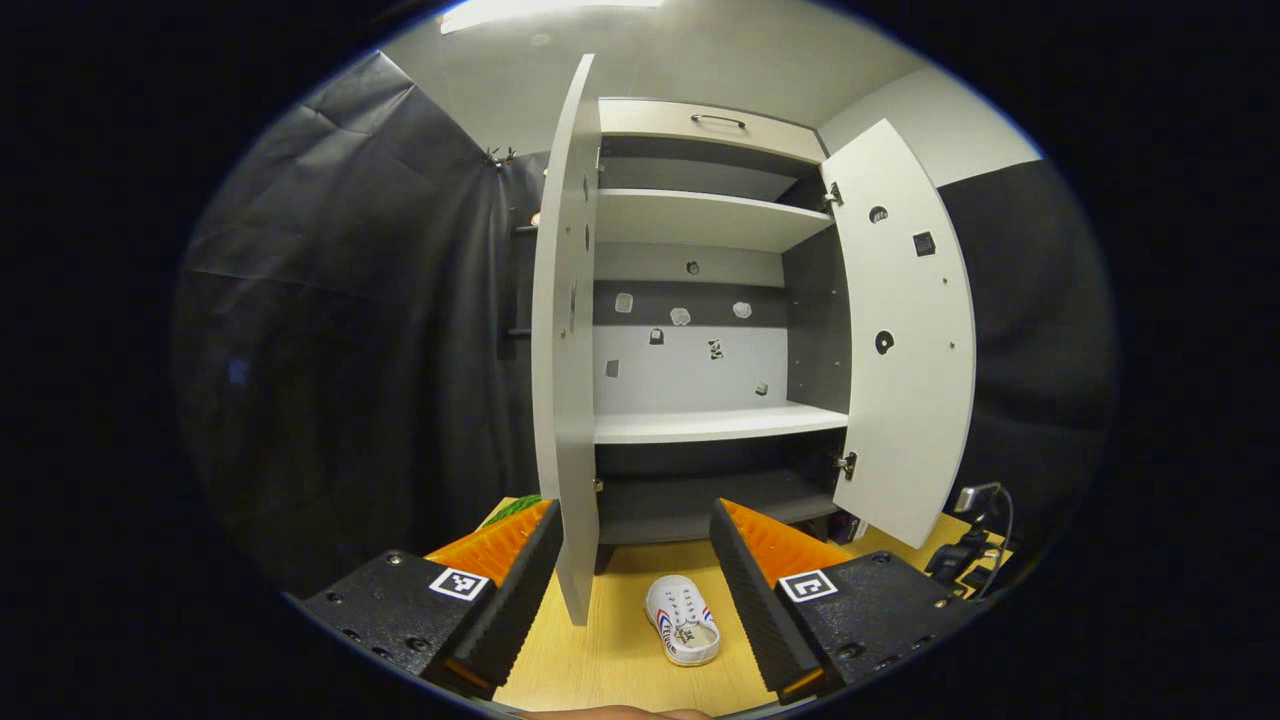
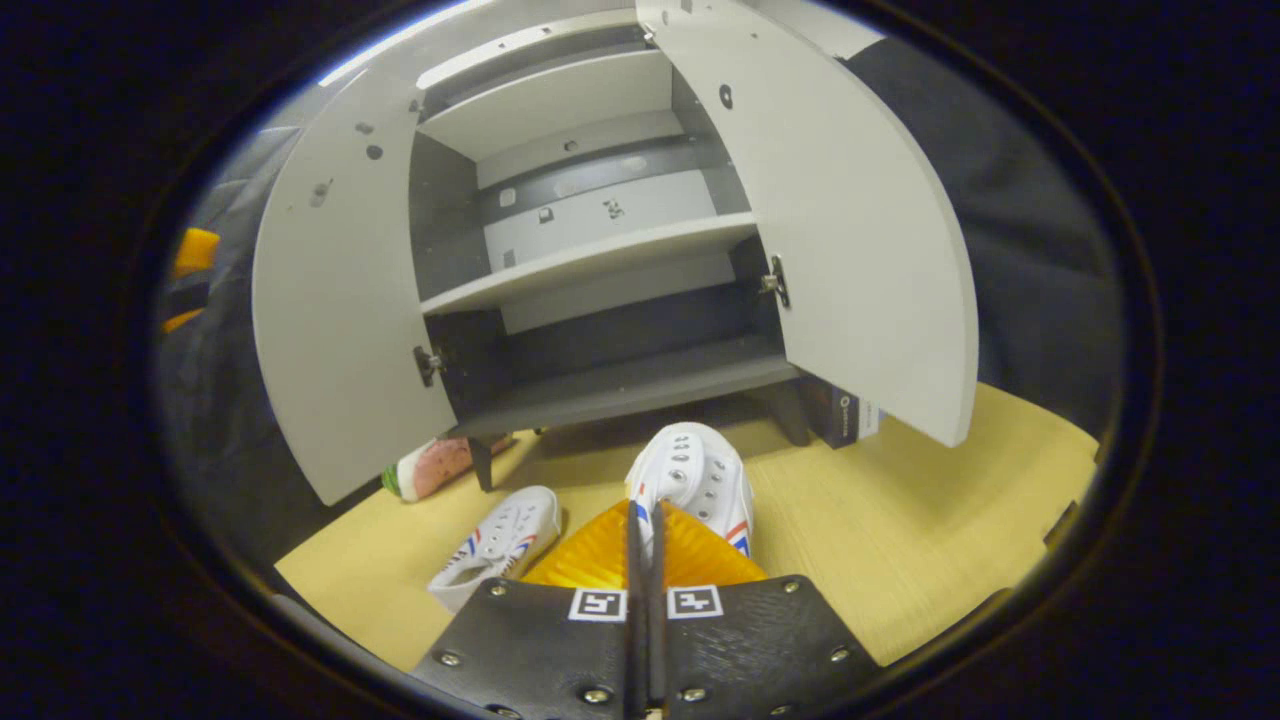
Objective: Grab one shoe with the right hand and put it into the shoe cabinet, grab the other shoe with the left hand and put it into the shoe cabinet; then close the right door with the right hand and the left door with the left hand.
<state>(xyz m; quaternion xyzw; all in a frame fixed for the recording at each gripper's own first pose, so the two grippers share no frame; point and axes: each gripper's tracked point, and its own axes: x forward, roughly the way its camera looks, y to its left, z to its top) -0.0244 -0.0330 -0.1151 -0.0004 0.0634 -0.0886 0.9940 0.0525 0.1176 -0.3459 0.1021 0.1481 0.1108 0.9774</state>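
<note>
My right gripper (image 2: 640,518) is shut on the rim of a white shoe (image 2: 692,470) with red and blue stripes, toe pointing at the shoe cabinet's dark bottom shelf (image 2: 620,385). The other white shoe (image 2: 497,552) lies on the wooden floor to its left, also seen as the shoe (image 1: 683,620) low between my left gripper's spread fingers. My left gripper (image 1: 635,565) is open and holds nothing, facing the cabinet. Both doors stand open: the left door (image 1: 565,350) edge-on, the right door (image 1: 905,330) swung wide.
A white middle shelf (image 1: 715,423) and an upper shelf (image 1: 700,218) sit under a top drawer (image 1: 715,125). A watermelon-patterned object (image 2: 435,465) lies by the cabinet's left leg. A dark box (image 2: 842,415) sits under the right door. A small device with cables (image 1: 975,545) stands at right.
</note>
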